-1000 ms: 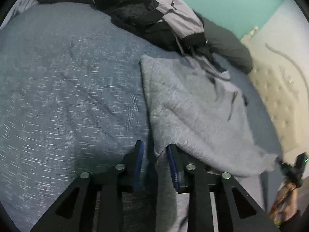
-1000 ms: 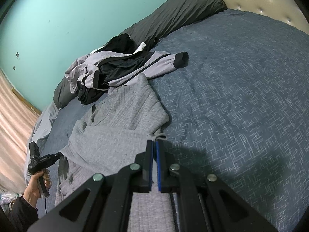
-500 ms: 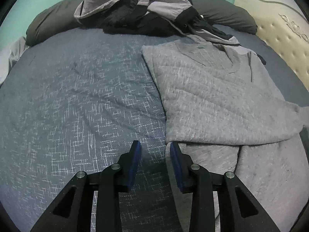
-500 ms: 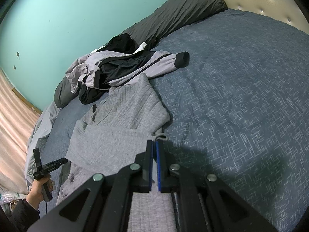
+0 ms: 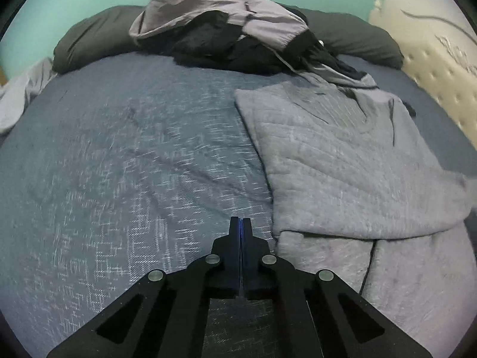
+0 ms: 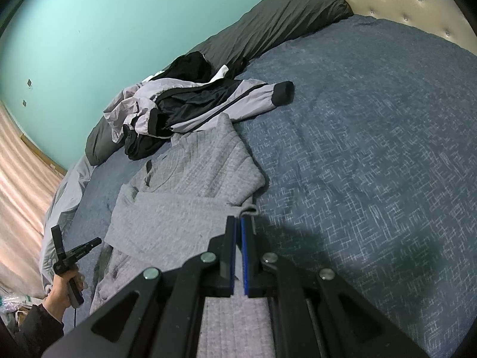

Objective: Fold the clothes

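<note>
We see L gripper (image 5: 240, 223) just closed, empty, beside grey sweater (image 5: 342, 173) edge to its right; R gripper (image 6: 238, 223) shut, nothing visibly pinched.

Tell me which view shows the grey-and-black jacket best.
The right wrist view: the grey-and-black windbreaker jacket lies crumpled but spread out, with one sleeve and its black cuff stretched across the blue bedspread. The left wrist view shows the jacket only as a bunched heap at the far edge, its shape hard to read.
</note>
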Motion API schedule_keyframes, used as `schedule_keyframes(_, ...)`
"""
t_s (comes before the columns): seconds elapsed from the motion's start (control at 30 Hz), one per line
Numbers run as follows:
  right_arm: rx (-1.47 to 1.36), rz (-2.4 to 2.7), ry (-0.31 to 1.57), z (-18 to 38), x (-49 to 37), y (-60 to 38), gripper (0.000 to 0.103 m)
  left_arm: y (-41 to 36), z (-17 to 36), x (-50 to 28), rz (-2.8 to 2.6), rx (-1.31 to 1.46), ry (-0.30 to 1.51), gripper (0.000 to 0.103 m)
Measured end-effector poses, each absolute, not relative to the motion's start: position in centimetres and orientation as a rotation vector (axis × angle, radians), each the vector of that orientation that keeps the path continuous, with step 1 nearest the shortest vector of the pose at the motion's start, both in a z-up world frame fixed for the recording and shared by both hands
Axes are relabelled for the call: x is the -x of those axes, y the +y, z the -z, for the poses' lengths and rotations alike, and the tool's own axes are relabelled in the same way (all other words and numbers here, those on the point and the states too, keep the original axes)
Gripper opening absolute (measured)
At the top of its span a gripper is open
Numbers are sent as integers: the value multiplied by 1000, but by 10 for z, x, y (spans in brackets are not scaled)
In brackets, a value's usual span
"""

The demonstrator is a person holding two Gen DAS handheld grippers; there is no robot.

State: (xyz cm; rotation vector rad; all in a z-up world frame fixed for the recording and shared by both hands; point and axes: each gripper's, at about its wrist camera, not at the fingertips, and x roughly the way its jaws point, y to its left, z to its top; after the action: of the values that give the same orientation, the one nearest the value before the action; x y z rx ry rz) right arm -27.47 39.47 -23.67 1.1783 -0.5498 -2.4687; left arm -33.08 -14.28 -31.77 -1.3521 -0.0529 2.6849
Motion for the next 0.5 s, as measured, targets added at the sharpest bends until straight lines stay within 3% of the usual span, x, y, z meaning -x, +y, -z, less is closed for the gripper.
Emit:
schedule_keyframes(0.27,-1187,2453,-568,243,275,391,3,-124,335,333,-2592,1416,71,2)
schedule_keyframes(0.5,-1184,2454,-562,242,276,391,3,-111,335,317,-2546,1383,58,2)
